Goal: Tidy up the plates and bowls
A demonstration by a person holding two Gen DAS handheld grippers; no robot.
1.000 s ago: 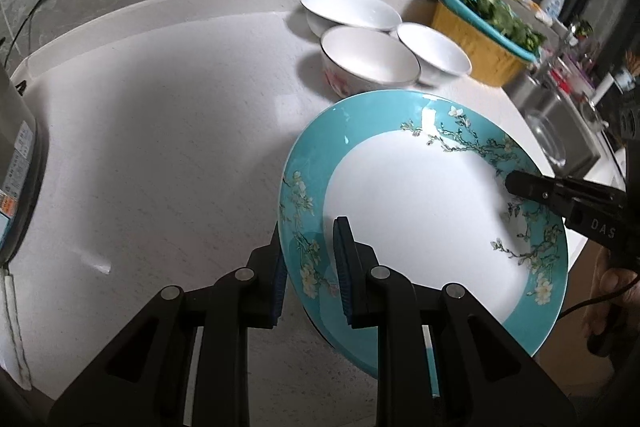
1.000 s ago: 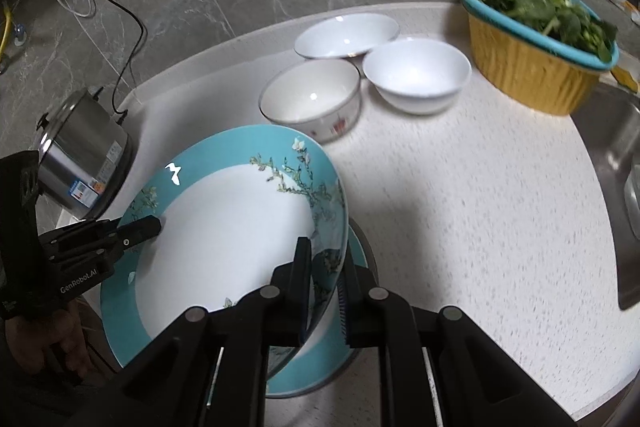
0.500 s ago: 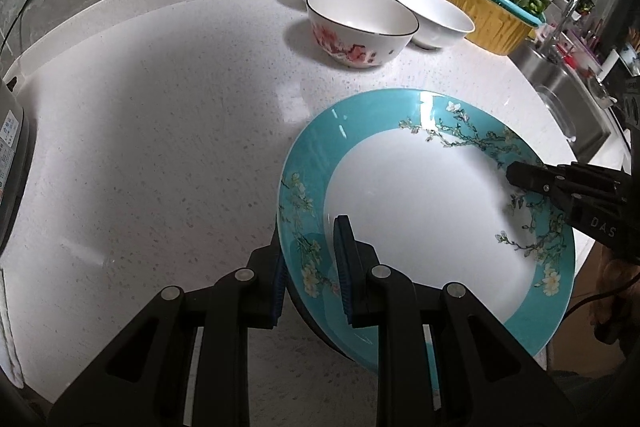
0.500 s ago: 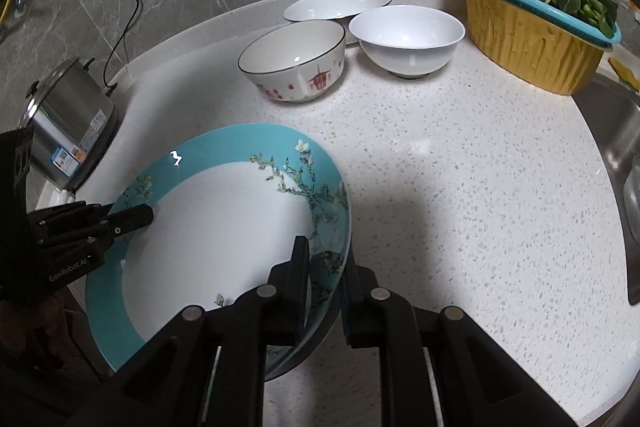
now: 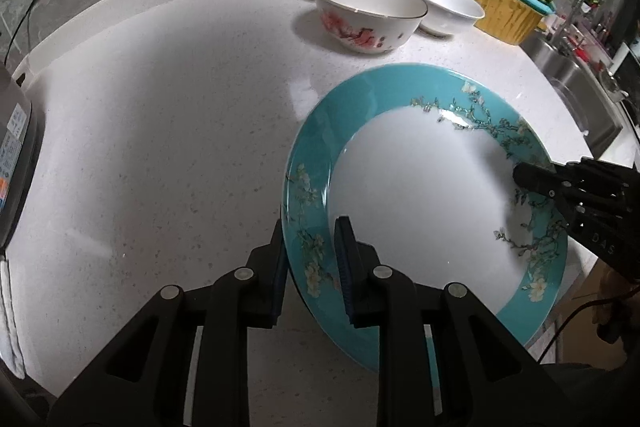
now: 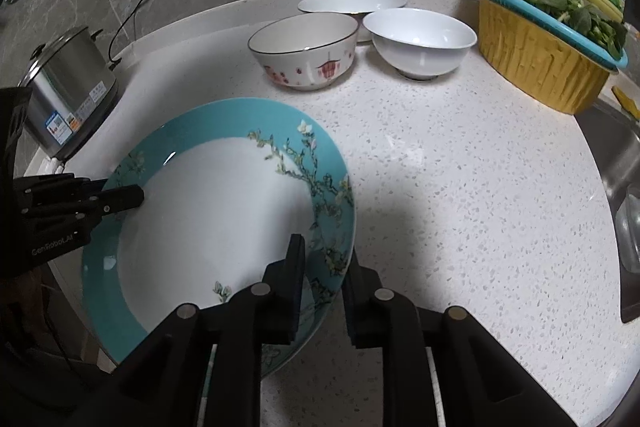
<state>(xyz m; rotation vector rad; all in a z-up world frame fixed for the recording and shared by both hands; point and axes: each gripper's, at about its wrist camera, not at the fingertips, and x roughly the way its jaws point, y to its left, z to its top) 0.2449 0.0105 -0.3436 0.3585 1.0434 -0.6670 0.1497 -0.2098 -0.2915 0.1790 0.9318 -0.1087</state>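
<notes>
On the white speckled counter [image 6: 460, 187], three bowls stood close together at about twelve o'clock from the plate: a flowered bowl [image 5: 370, 13] in front, a small white bowl [image 6: 420, 41] just beside it, and a shallow white bowl [image 6: 352, 3] behind them. A yellow basket [image 6: 536, 67] with green leaves stood at about two o'clock, near the sink [image 5: 580, 87]. A steel pot [image 6: 68, 103] with a cable stood at about ten o'clock, by the grey wall. Nothing lay between the plate and the bowls.

The plate [image 5: 420, 195] was large, with a white middle and a wide turquoise rim painted with blossom branches. It was at the front edge of the counter; whether another plate lay under it could not be told.

The left gripper [image 5: 310, 267] was clamped on the plate's rim at nine o'clock, one finger above and one below. The right gripper [image 6: 322, 281] had the opposite rim between its fingers, and its jaws were opening; the outer finger stood a little apart from the rim.
</notes>
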